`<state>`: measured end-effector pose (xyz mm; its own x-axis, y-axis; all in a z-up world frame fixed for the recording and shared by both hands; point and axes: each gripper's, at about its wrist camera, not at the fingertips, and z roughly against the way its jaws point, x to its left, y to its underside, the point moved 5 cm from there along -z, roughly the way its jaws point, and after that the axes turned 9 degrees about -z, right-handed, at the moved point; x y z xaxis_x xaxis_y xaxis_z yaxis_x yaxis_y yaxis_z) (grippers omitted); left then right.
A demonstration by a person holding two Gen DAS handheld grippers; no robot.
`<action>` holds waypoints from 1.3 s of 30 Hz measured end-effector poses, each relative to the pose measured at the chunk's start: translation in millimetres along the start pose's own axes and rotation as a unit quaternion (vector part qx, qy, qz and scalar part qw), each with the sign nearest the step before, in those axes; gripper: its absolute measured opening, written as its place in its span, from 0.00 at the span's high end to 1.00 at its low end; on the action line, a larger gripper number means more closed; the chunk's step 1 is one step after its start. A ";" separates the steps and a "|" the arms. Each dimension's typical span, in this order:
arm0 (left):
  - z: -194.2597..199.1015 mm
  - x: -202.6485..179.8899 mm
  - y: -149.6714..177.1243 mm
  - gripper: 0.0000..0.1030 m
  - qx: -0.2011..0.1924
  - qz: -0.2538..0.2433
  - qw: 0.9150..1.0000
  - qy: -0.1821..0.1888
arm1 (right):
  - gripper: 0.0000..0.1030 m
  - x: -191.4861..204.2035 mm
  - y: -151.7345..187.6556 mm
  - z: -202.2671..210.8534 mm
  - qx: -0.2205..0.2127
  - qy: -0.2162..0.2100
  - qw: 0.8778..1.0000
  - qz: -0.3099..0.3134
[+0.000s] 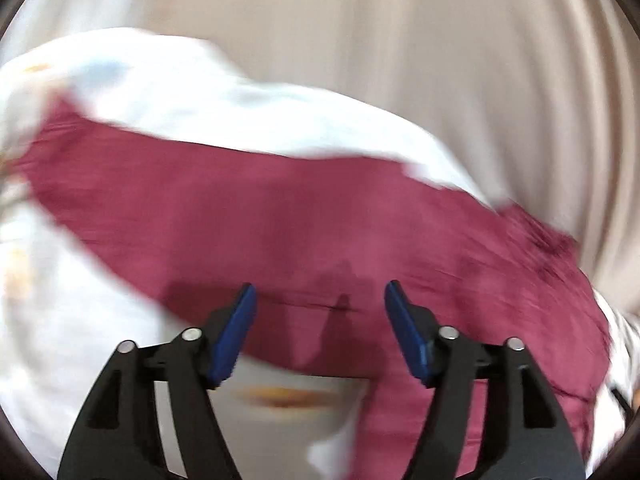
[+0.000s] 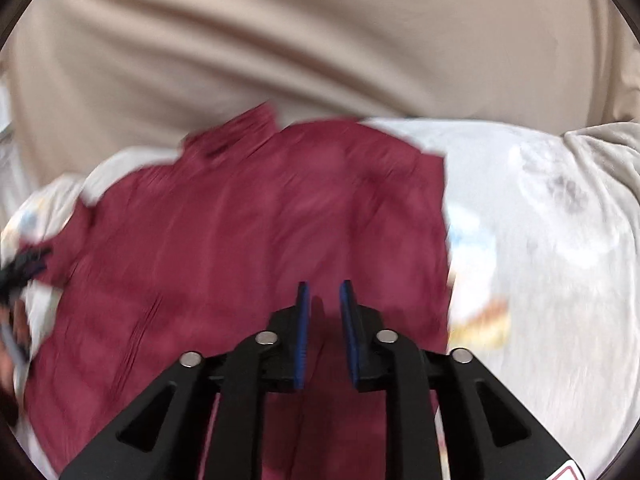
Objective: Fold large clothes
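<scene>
Large maroon crinkled-fabric garment (image 2: 240,240) lies spread on white printed bedsheet (image 2: 540,260), beige curtain (image 2: 280,40) behind; flat layout suits folding.

Left gripper (image 1: 320,300): blue-padded fingers (image 1: 234,332) wide apart, nothing held, poised over garment's near edge, likely lining up for a hem grab.

Right gripper (image 2: 324,300): fingers (image 2: 303,332) narrowly parted, apparently empty; cloth contact cannot be told through blur.

Both views motion-smeared. Fold judged not yet begun.

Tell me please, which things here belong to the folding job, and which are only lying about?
For the job:
maroon garment
left tongs, open
right tongs, narrowly open

Only lying about:
white patterned sheet
beige curtain
</scene>
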<state>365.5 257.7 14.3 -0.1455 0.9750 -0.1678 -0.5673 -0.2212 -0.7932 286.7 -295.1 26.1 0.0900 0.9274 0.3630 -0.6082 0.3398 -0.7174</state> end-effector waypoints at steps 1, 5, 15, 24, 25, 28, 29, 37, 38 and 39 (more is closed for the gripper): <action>4.3 28.2 -1.3 0.33 0.001 0.020 1.000 -0.021 | 0.77 2.6 9.6 5.3 0.004 -0.007 1.000 0.005; 12.0 137.8 -10.9 0.33 0.004 0.130 0.988 -0.082 | 0.71 12.4 52.7 20.1 0.023 -0.037 0.999 0.016; -20.1 211.9 -18.6 0.74 0.021 0.208 0.971 -0.119 | 0.66 5.6 74.4 6.0 0.055 -0.049 0.997 -0.011; 41.8 44.9 -87.7 1.00 -0.079 0.013 0.997 -0.022 | 0.65 7.5 78.4 6.9 0.053 -0.041 0.998 -0.006; 53.2 16.0 -90.8 1.00 -0.089 -0.009 0.996 0.001 | 0.65 7.0 78.3 7.0 0.053 -0.041 0.998 -0.006; 87.5 -99.6 -86.7 1.00 -0.108 -0.089 0.986 0.093 | 0.65 7.0 78.2 7.5 0.052 -0.043 0.998 -0.007; 93.4 -135.5 -79.5 1.00 -0.107 -0.112 0.981 0.119 | 0.65 6.4 77.8 7.6 0.052 -0.044 0.998 -0.007; 49.5 -354.1 55.8 0.90 0.023 -0.241 0.940 0.241 | 0.59 5.0 78.1 10.0 0.050 -0.059 0.997 -0.016; 36.5 -368.3 75.3 0.85 0.046 -0.250 0.935 0.246 | 0.57 4.8 78.2 10.7 0.049 -0.061 0.997 -0.017; 24.4 -379.2 100.5 0.69 0.075 -0.258 0.932 0.242 | 0.56 4.7 78.5 11.6 0.048 -0.063 0.997 -0.019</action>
<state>343.9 -134.8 12.6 0.5412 0.8388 -0.0592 -0.5718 0.3155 -0.7573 230.2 -265.8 -21.6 0.0178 0.8855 0.4643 -0.6801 0.3511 -0.6436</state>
